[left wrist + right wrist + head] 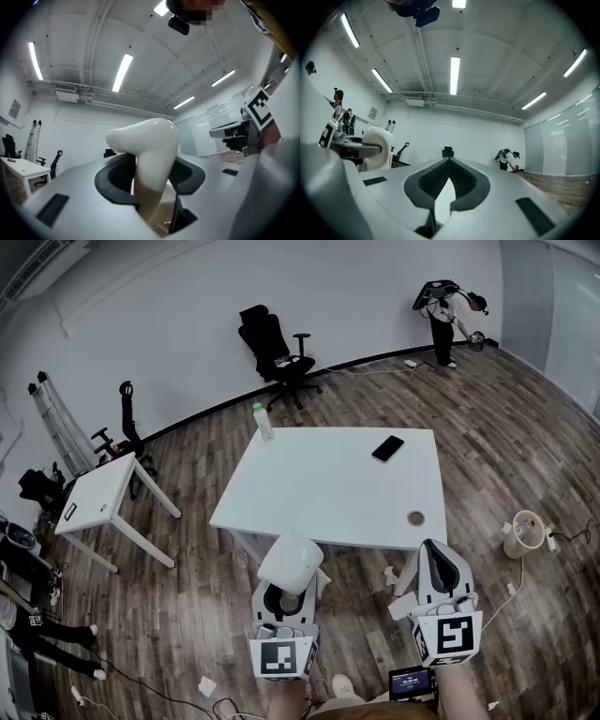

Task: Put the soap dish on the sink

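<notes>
The jaws of the left gripper [151, 174] clamp a white soap dish [146, 140], which stands up out of them (its rounded end tips to one side). The right gripper [447, 182] has its jaws closed together on nothing. Both are held in the air just short of the white worktop [328, 488], which carries a phone [387, 448] and a bottle [263, 421].

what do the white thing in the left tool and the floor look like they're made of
Soap dish: probably glazed ceramic or hard plastic; it is smooth, glossy and off-white, with soft light reflections on its rounded edge.
Floor: wood or wood-look laminate; brown planks with visible seams, mixed tones and a slight sheen.
</notes>
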Tool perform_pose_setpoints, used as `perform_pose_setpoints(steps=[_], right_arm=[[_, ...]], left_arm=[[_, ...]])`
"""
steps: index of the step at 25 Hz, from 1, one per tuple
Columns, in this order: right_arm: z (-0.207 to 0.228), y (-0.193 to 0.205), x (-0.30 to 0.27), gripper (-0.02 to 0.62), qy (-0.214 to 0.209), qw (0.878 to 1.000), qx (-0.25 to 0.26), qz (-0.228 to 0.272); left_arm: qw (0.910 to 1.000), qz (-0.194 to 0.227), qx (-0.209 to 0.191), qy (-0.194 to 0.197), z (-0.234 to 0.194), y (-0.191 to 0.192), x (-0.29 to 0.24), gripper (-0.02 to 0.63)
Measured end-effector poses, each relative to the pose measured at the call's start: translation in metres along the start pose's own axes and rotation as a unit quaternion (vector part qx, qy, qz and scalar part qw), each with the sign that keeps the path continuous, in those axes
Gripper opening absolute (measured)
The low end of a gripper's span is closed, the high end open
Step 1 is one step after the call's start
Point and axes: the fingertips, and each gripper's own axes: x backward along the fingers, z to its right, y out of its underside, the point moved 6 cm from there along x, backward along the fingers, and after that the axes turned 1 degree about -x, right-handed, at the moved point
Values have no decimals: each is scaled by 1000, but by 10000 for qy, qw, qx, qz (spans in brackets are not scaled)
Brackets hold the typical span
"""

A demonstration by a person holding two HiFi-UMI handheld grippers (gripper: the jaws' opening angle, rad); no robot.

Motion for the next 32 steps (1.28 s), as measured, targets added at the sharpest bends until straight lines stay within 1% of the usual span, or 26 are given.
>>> perform_pose_setpoints(steps=[4,10,16,20,24,27,32], right_arm=[[-13,0,0,9,29,10000,-17,-56],[-40,6,-3,9,75,9997,75,-198],[-61,10,2,9,107,9993,148,-335],[-53,11,2,9,128,9994,143,-284],[-64,11,-11,9,125,9994,111,-305],[-60,16,-28,9,67,9994,43,-330],[-43,25,-67,9,-127,9994,-6,-324]], left_arm=[[10000,18,5,-66,-15,1,9,187],[10000,-1,76,38,-36,7,12,188],[9999,-22,149,40,-54,13,16,187],[9998,-33,175,63,-48,18,9,187],[9998,-57,140,138,-58,22,1,187],[9998,-116,81,143,-59,26,-10,187],[9998,-182,120,27,-60,31,-42,187]])
